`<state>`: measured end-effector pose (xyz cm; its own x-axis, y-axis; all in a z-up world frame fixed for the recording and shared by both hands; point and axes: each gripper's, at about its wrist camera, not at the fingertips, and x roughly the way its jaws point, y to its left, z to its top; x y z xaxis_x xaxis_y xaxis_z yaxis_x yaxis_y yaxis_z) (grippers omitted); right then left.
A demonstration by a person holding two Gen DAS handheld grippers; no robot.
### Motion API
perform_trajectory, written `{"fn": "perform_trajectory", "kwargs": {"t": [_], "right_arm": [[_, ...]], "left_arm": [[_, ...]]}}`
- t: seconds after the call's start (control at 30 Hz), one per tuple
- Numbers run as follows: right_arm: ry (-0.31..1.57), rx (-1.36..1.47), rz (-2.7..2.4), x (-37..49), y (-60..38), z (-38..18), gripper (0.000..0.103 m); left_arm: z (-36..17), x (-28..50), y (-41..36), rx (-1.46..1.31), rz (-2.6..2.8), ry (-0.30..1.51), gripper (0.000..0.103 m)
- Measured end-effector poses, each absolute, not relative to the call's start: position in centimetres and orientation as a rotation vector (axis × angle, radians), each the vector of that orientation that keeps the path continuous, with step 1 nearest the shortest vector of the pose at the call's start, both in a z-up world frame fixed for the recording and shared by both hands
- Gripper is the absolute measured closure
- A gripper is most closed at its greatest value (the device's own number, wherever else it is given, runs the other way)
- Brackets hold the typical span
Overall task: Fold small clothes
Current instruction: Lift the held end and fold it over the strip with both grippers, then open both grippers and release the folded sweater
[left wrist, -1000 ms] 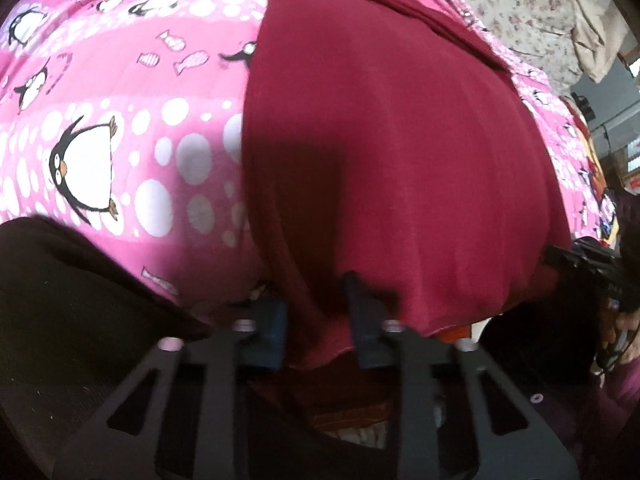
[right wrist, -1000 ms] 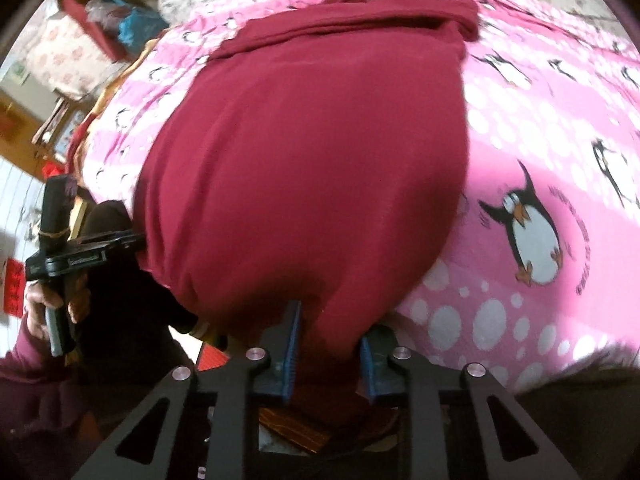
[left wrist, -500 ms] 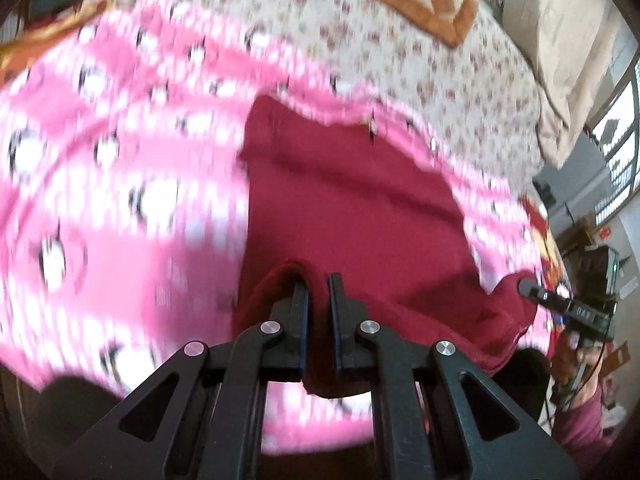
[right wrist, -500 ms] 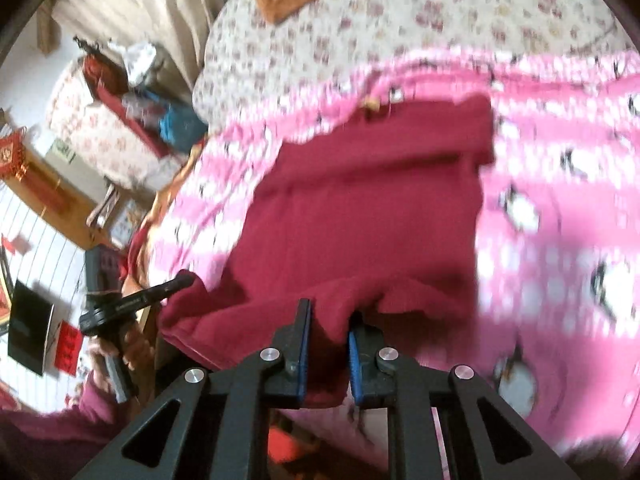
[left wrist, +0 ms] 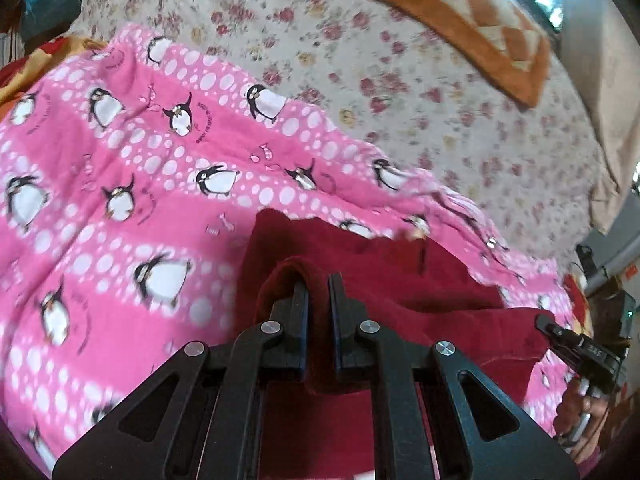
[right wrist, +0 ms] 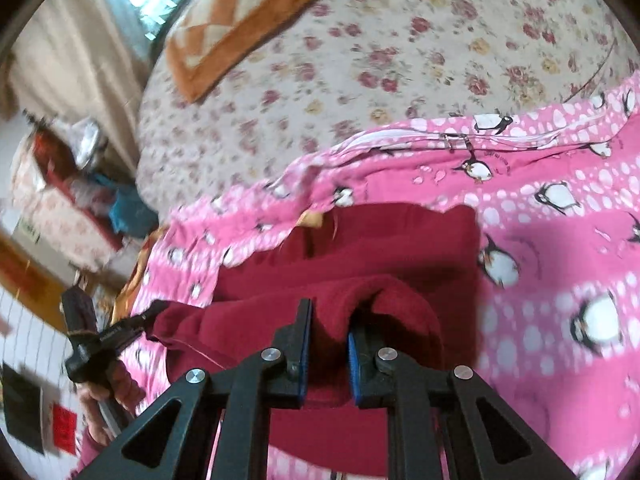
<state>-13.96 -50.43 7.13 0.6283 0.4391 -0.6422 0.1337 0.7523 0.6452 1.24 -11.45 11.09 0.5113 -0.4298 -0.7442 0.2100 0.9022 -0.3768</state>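
Note:
A dark red garment (left wrist: 400,280) lies on a pink penguin blanket (left wrist: 120,184); it also shows in the right wrist view (right wrist: 380,248). My left gripper (left wrist: 318,284) is shut on the garment's near left corner, which is lifted and carried over the rest of the cloth. My right gripper (right wrist: 330,320) is shut on the near right corner, cloth bunched between its blue pads (right wrist: 305,344). Each gripper shows in the other's view, the right one (left wrist: 576,344) and the left one (right wrist: 116,332), holding the raised hem. The far edge of the garment lies flat.
Beyond the pink blanket (right wrist: 560,200) is a floral bedspread (left wrist: 400,80) with an orange checkered pillow (left wrist: 472,20), also seen in the right wrist view (right wrist: 240,20). A curtain (right wrist: 72,60) and cluttered furniture (right wrist: 72,184) stand at the bed's side.
Both grippers closed on the near hem, lifted it and carried it forward over the garment toward its far edge. The visible flat part has shrunk.

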Motion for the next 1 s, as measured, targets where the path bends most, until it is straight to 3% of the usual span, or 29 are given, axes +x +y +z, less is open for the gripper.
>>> {"fn": "perform_trajectory", "kwargs": {"t": [0.17,0.23,0.3,0.33,0.37,0.43,0.7,0.87,0.9,1.0], "right_arm": [[0.919,0.796,0.128,-9.4,-52.3,3.3,0.089],[0.926,0.797,0.125,-8.6,-52.6,2.7,0.085],[0.921,0.762,0.139,-8.4,-52.6,2.9,0.065],[0.914,0.760,0.137,-8.5,-52.8,3.1,0.061],[0.896,0.756,0.117,-8.9,-53.0,3.6,0.056],[0.863,0.750,0.088,-9.8,-53.6,4.4,0.051],[0.894,0.603,0.203,-10.1,-49.8,5.5,0.051],[0.934,0.507,0.004,-5.2,-49.2,2.1,0.049],[0.961,0.515,-0.034,-4.3,-49.7,1.0,0.045],[1.054,0.612,-0.061,-2.6,-51.1,-2.0,0.045]], "left_arm": [[8.4,5.6,-12.0,-0.317,-0.401,1.002,0.094],[8.2,6.5,-12.2,-0.313,-0.420,1.008,0.091],[8.3,7.1,-12.3,-0.312,-0.436,1.017,0.084],[8.5,7.0,-12.2,-0.314,-0.443,1.014,0.074],[8.9,6.9,-12.1,-0.315,-0.447,1.006,0.053],[9.9,6.2,-11.4,-0.315,-0.424,0.955,0.023],[8.8,5.8,-11.6,-0.283,-0.375,0.969,0.021],[4.1,7.5,-12.9,-0.155,-0.220,1.088,0.021],[3.3,7.7,-12.8,-0.164,-0.215,1.107,0.021],[3.3,7.7,-12.5,-0.174,-0.223,1.084,0.021]]}}
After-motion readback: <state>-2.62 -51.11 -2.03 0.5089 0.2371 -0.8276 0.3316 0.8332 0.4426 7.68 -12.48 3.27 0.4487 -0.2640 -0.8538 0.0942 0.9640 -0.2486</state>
